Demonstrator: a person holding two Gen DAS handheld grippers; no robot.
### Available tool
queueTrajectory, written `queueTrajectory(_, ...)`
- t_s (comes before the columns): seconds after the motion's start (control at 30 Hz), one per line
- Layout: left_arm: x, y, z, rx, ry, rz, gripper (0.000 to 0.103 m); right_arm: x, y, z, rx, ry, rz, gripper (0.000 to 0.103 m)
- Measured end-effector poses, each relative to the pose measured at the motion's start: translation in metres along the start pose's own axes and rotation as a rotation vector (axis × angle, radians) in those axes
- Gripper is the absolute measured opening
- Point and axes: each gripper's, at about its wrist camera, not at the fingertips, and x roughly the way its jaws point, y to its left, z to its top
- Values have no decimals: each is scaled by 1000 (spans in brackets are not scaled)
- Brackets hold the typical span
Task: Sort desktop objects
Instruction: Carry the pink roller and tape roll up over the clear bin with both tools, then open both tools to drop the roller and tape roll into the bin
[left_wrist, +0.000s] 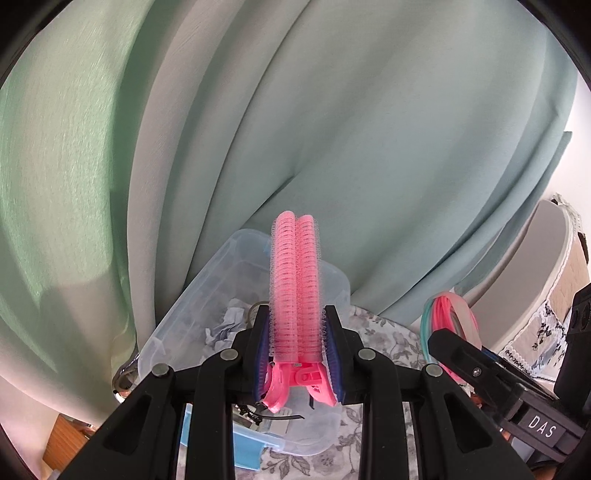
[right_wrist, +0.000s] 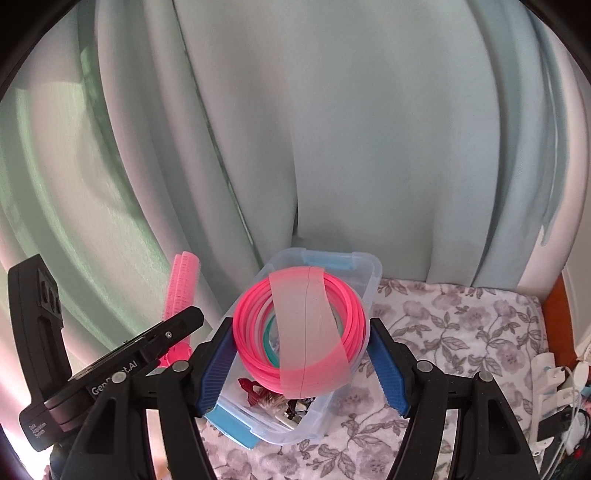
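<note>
You're in home setting, likely bedroom or living corner. Long pale green curtain (right_wrist: 332, 129) hangs in folds behind work surface. Surface wears floral grey-and-white cloth (right_wrist: 461, 325), domestic print, with wooden edge (right_wrist: 561, 317) showing at your right. Clear plastic storage box (right_wrist: 364, 280) with blue latches holds small personal bits. Pink hair roller clip (left_wrist: 295, 280) and bundle of pink hoops (right_wrist: 299, 332) are household items. White power strip with cables (right_wrist: 554, 391) sits at far right
</note>
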Motion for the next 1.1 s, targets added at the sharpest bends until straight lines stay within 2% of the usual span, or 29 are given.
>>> queueTrajectory(0.7, 31, 30, -8, -50, 88, 31, 29, 60, 20, -19, -49, 163, 6, 73)
queueTrajectory(0.83, 47, 29, -8, -58, 106, 39, 28, 70, 24, -25, -55, 191, 11, 73)
queueTrajectory(1.1, 56, 35, -10, -73, 136, 53, 28, 85, 24, -36, -61, 242, -19, 74)
